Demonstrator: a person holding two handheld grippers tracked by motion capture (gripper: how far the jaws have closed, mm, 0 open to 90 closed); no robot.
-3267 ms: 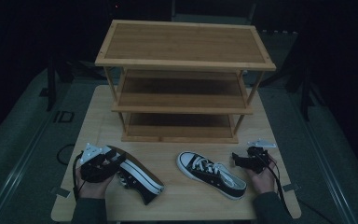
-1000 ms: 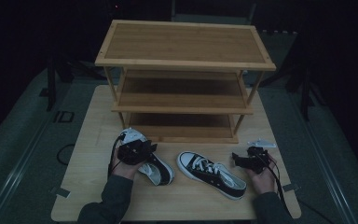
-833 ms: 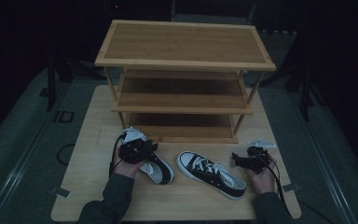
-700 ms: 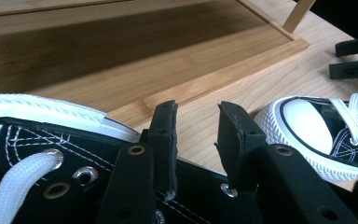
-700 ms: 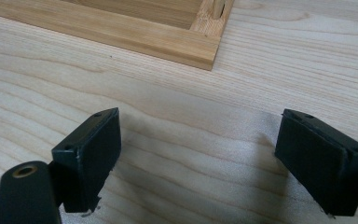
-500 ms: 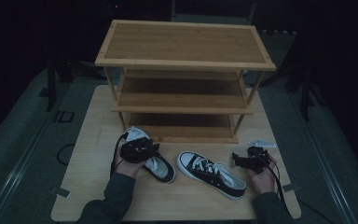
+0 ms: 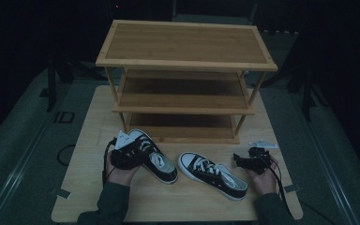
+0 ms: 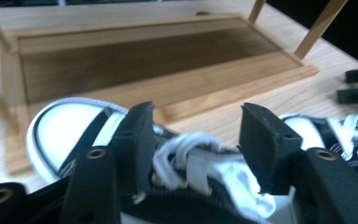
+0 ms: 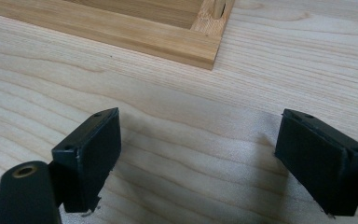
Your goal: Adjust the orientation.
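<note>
My left gripper [image 7: 127, 151], jaws just opened wide, releases the left black-and-white canvas sneaker [image 7: 155, 159] on the pale wooden desk [image 7: 93, 117] before the bamboo three-tier rack [image 7: 185, 65]; my right gripper [image 7: 249, 160] idles open, due next at the right matching sneaker [image 7: 213, 174].

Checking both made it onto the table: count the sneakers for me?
2. The left sneaker lies on the table at the left hand-held gripper; the right sneaker lies beside it, in front of the rack.

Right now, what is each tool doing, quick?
Left tool: jaws just opened, astride the left shoe, not gripping it.
Right tool: open, holding nothing, over the table.
</note>
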